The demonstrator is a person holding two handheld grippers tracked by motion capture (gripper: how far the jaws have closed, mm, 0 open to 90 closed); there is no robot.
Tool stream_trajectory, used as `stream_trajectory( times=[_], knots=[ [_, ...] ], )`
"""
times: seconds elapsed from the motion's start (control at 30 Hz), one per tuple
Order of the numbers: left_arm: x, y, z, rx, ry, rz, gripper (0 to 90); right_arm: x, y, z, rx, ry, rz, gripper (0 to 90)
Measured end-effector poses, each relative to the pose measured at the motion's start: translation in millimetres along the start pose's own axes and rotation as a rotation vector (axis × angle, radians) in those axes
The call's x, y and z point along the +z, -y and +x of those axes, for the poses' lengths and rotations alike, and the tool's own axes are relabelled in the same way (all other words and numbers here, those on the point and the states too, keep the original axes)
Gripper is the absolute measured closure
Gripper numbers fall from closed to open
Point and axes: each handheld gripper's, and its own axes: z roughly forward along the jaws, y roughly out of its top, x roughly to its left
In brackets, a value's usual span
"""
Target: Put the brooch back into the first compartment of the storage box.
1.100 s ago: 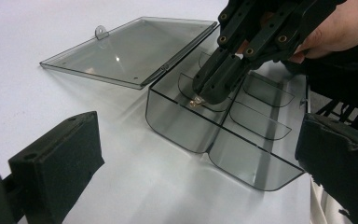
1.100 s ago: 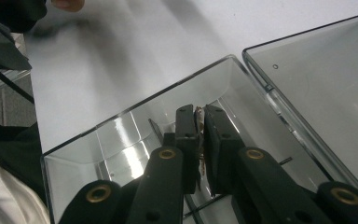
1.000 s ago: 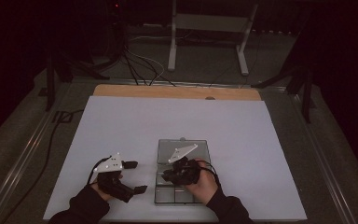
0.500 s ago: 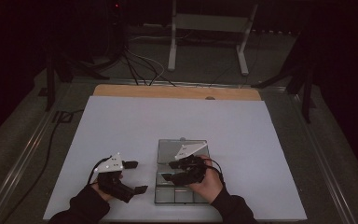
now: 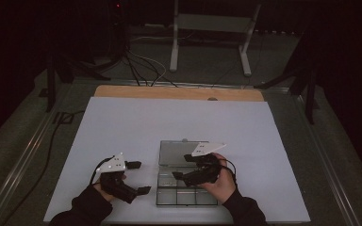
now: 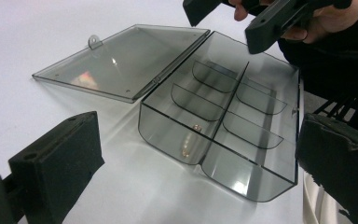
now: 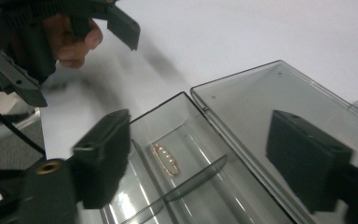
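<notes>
With its jaws just spread and empty, the right gripper hangs over the clear compartment box near the bench's front edge, where a gold clip lies in an end compartment—a careless withdrawal could clip a divider and shift the box—while the left gripper waits spread beside it.

We see a white table. Directly on it lies our clear compartment box, its lid opened flat.

Dark room, white stand, perhaps carpeted floor.
</notes>
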Motion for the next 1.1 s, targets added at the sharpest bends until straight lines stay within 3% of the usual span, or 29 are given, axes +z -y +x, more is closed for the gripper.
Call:
stream_trajectory(
  times=[0.07, 0.33, 0.57, 0.83, 1.1],
  knots=[
    [0.3, -1.7, 0.2, 0.001, -0.001, 0.002, 1.5, -3.6, 1.7, -2.5, 0.007, -0.010, -0.011, 15.6],
    [4.8, -9.5, 1.1, 0.001, 0.000, 0.019, 1.4, -18.4, 7.7, -9.4, 0.038, 0.010, -0.051, 13.8],
    [8.0, -20.4, 3.2, -0.004, 0.010, 0.007, 1.4, -31.5, 13.6, -16.9, 0.056, -0.003, -0.083, 3.9],
    [14.3, -34.3, 5.5, 0.008, 0.017, 0.002, 1.4, -44.6, 21.7, -22.9, 0.064, 0.046, -0.103, 3.9],
    [25.5, -39.9, 12.1, -0.044, -0.001, 0.009, 1.4, -54.0, 30.4, -25.0, 0.060, 0.076, -0.127, 3.9]
  ],
)
